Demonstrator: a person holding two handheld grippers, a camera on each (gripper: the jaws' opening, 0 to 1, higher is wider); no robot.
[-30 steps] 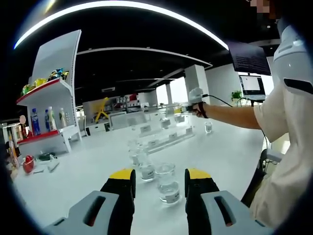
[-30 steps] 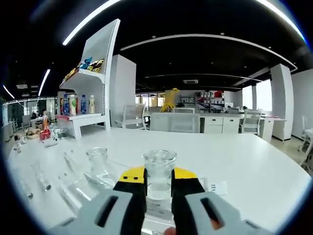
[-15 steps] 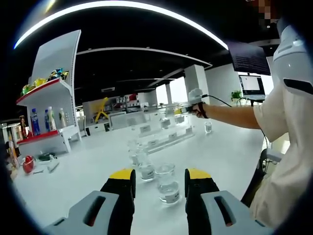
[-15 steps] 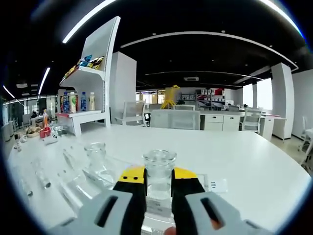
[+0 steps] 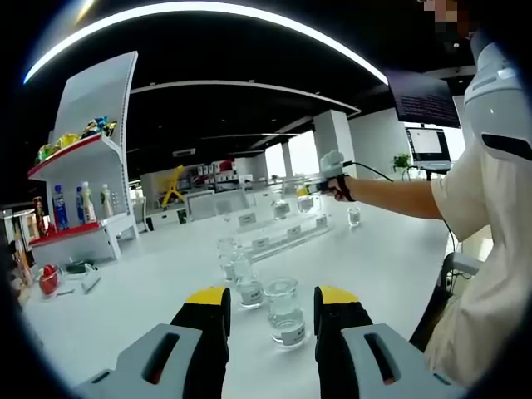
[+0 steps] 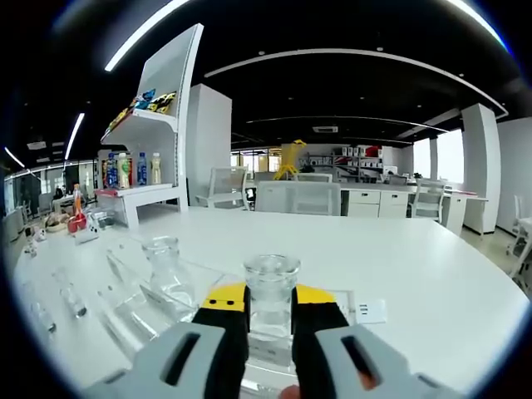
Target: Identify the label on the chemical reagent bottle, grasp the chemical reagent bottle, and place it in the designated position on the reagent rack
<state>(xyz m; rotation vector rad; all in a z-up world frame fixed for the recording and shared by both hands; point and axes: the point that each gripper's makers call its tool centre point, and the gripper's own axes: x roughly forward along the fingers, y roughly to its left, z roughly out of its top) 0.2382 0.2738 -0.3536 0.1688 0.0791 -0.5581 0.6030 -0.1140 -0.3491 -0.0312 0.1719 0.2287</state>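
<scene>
Currently right gripper (image 6: 270, 320) clenched on clear reagent bottle (image 6: 271, 291), bottle upright, long axis vertical, neck rising at 12 o'clock between jaws. Clear acrylic reagent rack (image 6: 137, 295) lies at 9 to 10 o'clock, near, one flask (image 6: 165, 270) seated on it. Left gripper (image 5: 270, 312) released, jaws apart, hovers over table (image 5: 374, 266); another labelled bottle (image 5: 283, 309) stands at 12 o'clock ahead of jaws. Left gripper view also shows person's outstretched arm (image 5: 391, 198) reaching rack's far end.

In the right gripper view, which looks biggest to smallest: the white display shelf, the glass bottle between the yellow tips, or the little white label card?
1. White display shelf
2. Glass bottle held in the right gripper; nearness to the camera enlarges it, so its true size against the shelf is unsure.
3. Label card on the table
</scene>
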